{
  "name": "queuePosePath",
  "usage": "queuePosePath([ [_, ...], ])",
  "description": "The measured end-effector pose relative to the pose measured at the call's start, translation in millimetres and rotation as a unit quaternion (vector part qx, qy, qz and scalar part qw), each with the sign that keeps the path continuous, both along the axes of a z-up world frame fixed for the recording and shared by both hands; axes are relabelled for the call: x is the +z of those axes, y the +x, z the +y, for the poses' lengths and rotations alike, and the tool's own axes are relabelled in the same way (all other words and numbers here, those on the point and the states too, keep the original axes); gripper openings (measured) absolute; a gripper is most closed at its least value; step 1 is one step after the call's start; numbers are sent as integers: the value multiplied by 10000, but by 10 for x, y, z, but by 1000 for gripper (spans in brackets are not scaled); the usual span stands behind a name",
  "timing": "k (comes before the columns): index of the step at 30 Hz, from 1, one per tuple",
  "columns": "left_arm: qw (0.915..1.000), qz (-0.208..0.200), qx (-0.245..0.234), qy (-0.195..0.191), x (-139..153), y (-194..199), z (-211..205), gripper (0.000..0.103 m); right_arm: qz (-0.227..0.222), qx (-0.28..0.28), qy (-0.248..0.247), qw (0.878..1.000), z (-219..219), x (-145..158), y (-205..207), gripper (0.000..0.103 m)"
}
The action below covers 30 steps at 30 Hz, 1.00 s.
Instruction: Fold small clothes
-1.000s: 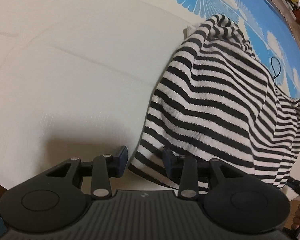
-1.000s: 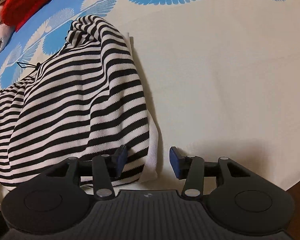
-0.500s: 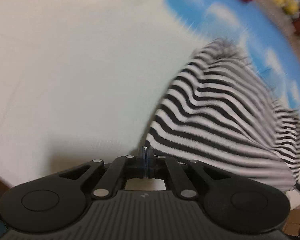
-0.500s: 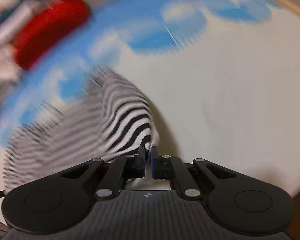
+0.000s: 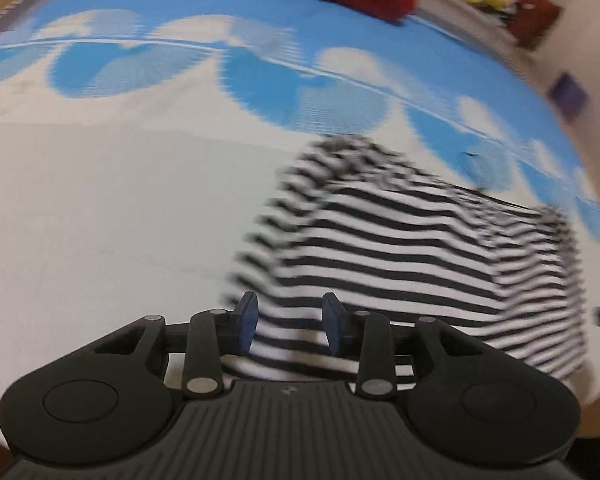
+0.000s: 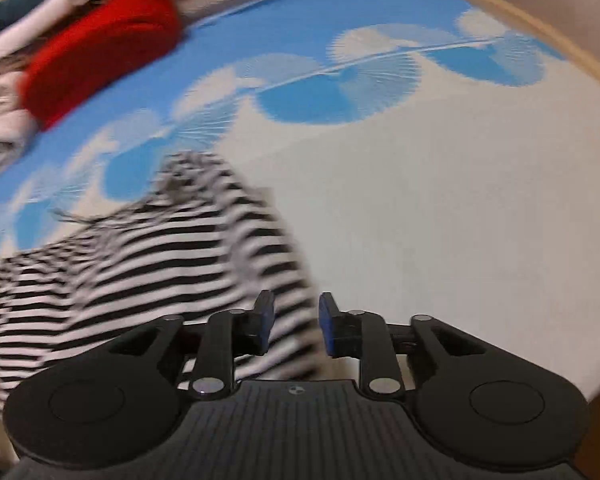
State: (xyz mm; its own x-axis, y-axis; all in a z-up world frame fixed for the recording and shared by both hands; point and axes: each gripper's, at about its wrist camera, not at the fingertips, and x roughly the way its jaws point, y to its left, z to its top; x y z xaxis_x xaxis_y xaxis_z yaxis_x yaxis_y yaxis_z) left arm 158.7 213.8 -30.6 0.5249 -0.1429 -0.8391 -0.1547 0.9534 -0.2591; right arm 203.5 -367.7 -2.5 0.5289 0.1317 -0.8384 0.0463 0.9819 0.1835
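The striped top (image 5: 400,256) sits bunched on the cream and blue cloth (image 5: 100,208), just ahead of both grippers. The left gripper (image 5: 290,328) and right gripper (image 6: 294,322) have just opened partway; fabric shows between the pads, apparently not pinched, though blur makes that iffy.

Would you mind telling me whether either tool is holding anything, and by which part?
Nothing is held. Both the left tool and right tool have just opened above the striped garment, pads clear of it.
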Motion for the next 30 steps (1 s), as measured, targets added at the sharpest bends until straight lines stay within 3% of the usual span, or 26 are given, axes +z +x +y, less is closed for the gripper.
queuePosePath([
  [2, 9994, -14, -354, -56, -12, 70, -206, 39, 314, 401, 325, 9982, 144, -127, 64, 41],
  [3, 9986, 21, -518, -43, -29, 103, -283, 39, 548, 599, 245, 9964, 224, -207, 86, 46],
  [6, 9948, 230, -972, 181, -164, 204, -527, 39, 1375, 1154, -877, 9798, 498, -570, 85, 49],
  [9, 9899, 455, -1212, 575, -306, 309, -727, 49, 1201, 1273, -1096, 9784, 641, -538, 140, 51],
  [11, 9878, 761, -1081, 828, -448, 394, -747, 57, 1143, 1183, -1113, 9801, 673, -522, 170, 51],
  [14, 9920, 946, -564, 620, -486, 496, -677, 58, 612, 1097, -933, 9877, 749, -352, 169, 51],
  [19, 9993, 307, 28, 229, -260, 544, -636, 56, -33, 985, -330, 9946, 833, -202, 282, 51],
  [21, 9997, 124, 209, 55, -210, 569, -612, 56, -27, 1092, -144, 9939, 951, -188, 324, 51],
  [24, 9990, 236, 389, 33, -269, 641, -599, 56, 109, 1236, -175, 9921, 1175, -295, 423, 51],
  [27, 9967, 633, 331, 379, -449, 741, -668, 58, 590, 1290, -746, 9871, 1371, -528, 494, 55],
  [30, 9965, 500, 100, 667, -435, 775, -740, 58, 919, 1257, -1266, 9797, 1436, -706, 565, 63],
])
